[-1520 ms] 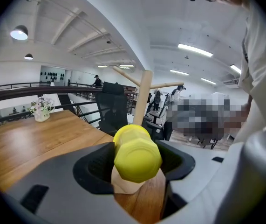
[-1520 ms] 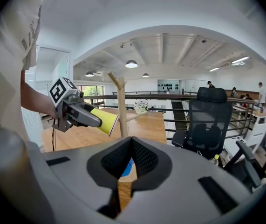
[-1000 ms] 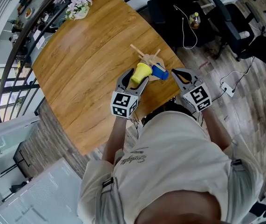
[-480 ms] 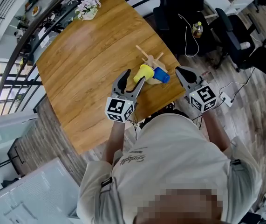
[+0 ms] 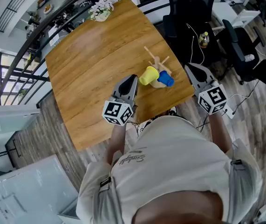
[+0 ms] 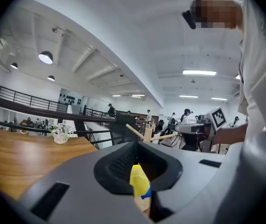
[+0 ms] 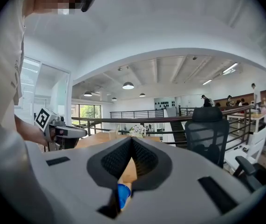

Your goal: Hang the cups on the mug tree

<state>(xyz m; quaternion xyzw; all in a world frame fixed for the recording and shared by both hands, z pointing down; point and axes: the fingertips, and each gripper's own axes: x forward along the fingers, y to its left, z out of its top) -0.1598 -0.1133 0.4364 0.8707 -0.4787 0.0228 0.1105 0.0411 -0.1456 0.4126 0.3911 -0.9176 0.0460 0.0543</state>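
A second ago I had the left gripper [image 5: 132, 79] spread wide around the yellow cup [image 5: 149, 75]. Now its jaws have come together with nothing between them, and it sits back from the cup, near it but not touching. In the left gripper view the closed jaws meet in front of the yellow cup [image 6: 139, 185], which shows through the gap below them with a sliver of blue beside it. The right gripper [image 5: 189, 67] has not changed its grip: its jaws are closed and empty as before, and it hangs off the table's edge to the right of the mug tree [image 5: 156, 61]. Through the gap under its closed jaws I see the blue cup [image 7: 120, 195].

The yellow cup hangs on the left side of the mug tree, tilted, its open mouth turned toward my left gripper. The blue cup [image 5: 167, 80] hangs on the right side of the same tree, just beside the yellow one, its mouth facing away to the right. The tree is pale wood, with bare pegs sticking out above both cups. It stands on the wooden table [image 5: 91, 69], close to the near corner.
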